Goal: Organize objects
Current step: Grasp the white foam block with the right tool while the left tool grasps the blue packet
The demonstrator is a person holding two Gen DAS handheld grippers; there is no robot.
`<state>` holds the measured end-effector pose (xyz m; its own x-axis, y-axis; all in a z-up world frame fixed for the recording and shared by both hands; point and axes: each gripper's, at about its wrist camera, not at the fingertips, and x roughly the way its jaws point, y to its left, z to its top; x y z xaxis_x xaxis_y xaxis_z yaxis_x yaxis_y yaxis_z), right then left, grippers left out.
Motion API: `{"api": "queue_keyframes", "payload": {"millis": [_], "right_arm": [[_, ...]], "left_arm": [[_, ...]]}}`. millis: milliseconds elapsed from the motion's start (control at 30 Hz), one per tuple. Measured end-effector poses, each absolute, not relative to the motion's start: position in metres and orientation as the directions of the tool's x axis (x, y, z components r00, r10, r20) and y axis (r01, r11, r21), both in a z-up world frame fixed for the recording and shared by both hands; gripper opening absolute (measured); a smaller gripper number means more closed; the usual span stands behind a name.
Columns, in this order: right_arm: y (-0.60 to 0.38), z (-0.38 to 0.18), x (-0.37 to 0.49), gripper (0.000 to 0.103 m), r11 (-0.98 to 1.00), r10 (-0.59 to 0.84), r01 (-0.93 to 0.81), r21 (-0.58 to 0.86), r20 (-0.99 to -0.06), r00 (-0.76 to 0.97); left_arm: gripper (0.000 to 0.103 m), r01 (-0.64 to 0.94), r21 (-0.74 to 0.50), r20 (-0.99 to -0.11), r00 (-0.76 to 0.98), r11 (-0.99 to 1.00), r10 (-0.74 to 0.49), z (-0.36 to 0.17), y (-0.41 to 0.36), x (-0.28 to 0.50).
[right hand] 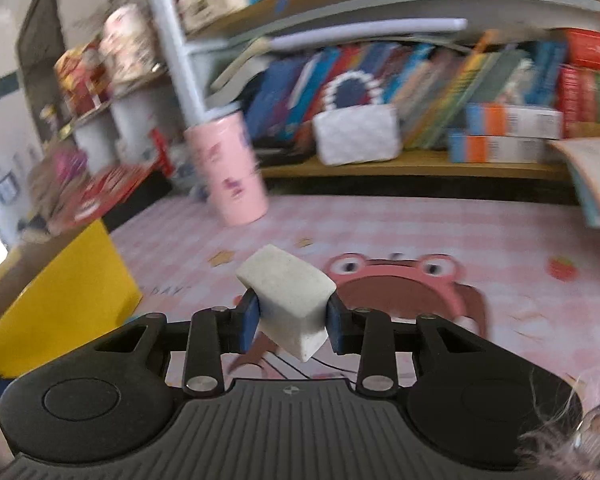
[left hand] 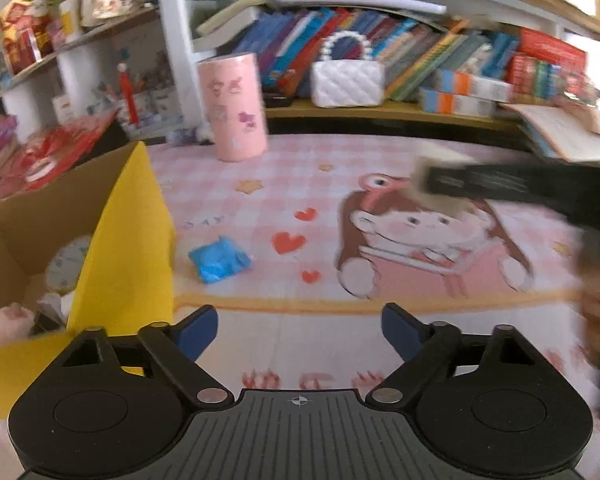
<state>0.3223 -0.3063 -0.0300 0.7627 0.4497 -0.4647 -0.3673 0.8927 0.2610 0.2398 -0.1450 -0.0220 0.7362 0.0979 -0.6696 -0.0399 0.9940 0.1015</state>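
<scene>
Left wrist: left gripper [left hand: 300,334] spread wide, empty, above the mat [left hand: 260,184]; blue packet [left hand: 220,261] beside yellow box [left hand: 128,240], clock [left hand: 69,258] inside.
Right wrist: right gripper [right hand: 292,326] clamps white block [right hand: 290,300], possibly an eraser, lifted off the mat.

The box [left hand: 128,236] stands left on the mat [left hand: 340,184], packet [left hand: 220,260] just right, tumbler [left hand: 236,108] behind.
</scene>
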Motion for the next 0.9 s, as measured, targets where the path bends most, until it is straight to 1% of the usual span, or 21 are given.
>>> {"api": "queue_keyframes", "payload": {"millis": [67,233,367,567,633,700,800,900], "right_arm": [[-0.318,-0.027,0.309,0.032,0.897,0.442,-0.362,0.255,-0.462,0.769],[-0.337,-0.025,0.276,0.032,0.892,0.451,-0.371,0.256,-0.485,0.749],[-0.343,-0.031,0.255,0.032,0.880,0.476,-0.375,0.292,-0.515,0.713],[-0.341,-0.029,0.235,0.032,0.857,0.514,-0.424,0.292,-0.514,0.686],[-0.340,-0.027,0.232,0.032,0.856,0.516,-0.432,0.285,-0.514,0.685],[-0.342,-0.025,0.229,0.032,0.859,0.511,-0.428,0.280,-0.514,0.689],[-0.347,-0.023,0.229,0.032,0.869,0.494,-0.400,0.291,-0.515,0.701],[-0.349,-0.023,0.227,0.032,0.881,0.474,-0.375,0.289,-0.520,0.711]], "left_arm": [[0.082,-0.110,0.133,-0.661,0.731,0.985,0.170,-0.025,-0.145,0.255],[0.079,-0.310,0.155,-0.638,0.693,0.938,0.334,-0.038,-0.135,0.301],[0.076,-0.395,0.178,-0.623,0.664,0.901,0.414,-0.049,-0.129,0.326],[0.068,-0.485,0.171,-0.657,0.593,0.857,0.466,-0.064,-0.120,0.350],[0.063,-0.504,0.169,-0.659,0.581,0.847,0.477,-0.067,-0.118,0.354],[0.053,-0.524,0.150,-0.681,0.560,0.839,0.472,-0.071,-0.112,0.358],[0.042,-0.534,0.113,-0.687,0.568,0.838,0.455,-0.070,-0.106,0.358],[0.039,-0.502,0.084,-0.698,0.587,0.861,0.410,-0.066,-0.105,0.353]]}}
